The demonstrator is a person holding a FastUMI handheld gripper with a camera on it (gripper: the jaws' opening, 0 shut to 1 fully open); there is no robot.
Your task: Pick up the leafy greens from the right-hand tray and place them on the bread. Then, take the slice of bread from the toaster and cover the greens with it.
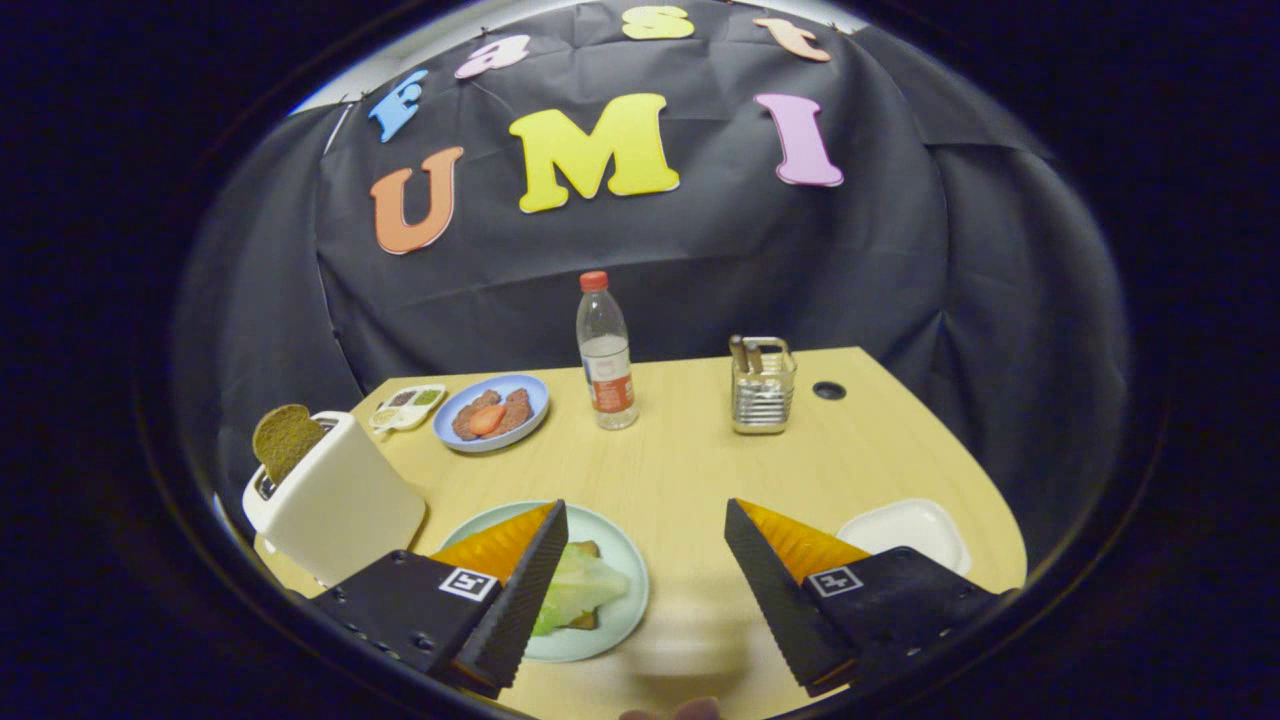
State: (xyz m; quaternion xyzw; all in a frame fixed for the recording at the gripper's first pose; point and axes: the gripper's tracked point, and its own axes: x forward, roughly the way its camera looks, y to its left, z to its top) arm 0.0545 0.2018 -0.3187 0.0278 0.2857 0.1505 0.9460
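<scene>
Above the tabletop (700, 460) my tongs (645, 555) gape wide, empty, since the leafy greens (580, 590) already lie on the bread (585, 549), toaster (335, 505) slice (285, 440) next.

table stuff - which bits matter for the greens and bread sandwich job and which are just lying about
Belongs to the job:
leafy greens, already lying on the bread on the green plate
bread slice in the toaster
white tray
gripper, fingers open, holding nothing

Just lying about:
water bottle
blue plate of food
small condiment dish
utensil holder
</scene>
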